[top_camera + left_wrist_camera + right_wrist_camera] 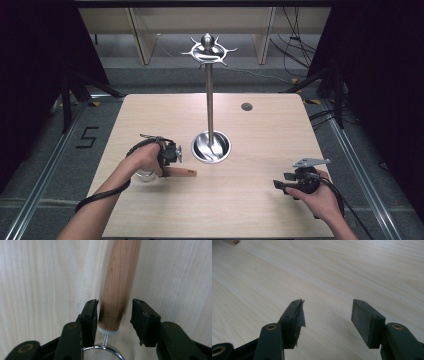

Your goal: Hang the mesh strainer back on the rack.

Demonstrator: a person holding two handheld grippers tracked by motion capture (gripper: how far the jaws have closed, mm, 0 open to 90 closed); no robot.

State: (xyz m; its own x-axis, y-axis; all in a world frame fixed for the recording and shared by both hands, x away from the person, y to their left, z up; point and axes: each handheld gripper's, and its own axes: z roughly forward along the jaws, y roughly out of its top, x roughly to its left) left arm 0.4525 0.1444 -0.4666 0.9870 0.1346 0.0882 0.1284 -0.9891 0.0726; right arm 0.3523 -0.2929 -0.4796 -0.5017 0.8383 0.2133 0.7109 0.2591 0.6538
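Wooden strainer handle (120,285) lies flat, long axis running away between my left gripper (113,315) (jaws apart, right pad clear of it); right gripper (327,315) gapes empty.

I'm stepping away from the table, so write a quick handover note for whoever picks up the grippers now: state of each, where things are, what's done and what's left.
Left gripper: jaws open either side of the strainer's wooden handle; a gap shows on one side, so no grip yet.
Right gripper: open, nothing between its jaws, over bare table.
Strainer lies flat on the table, left of the metal stand.
Done: left gripper lined up on the handle.
Left: close on the handle and lift; probably hang it on the stand's hooks.
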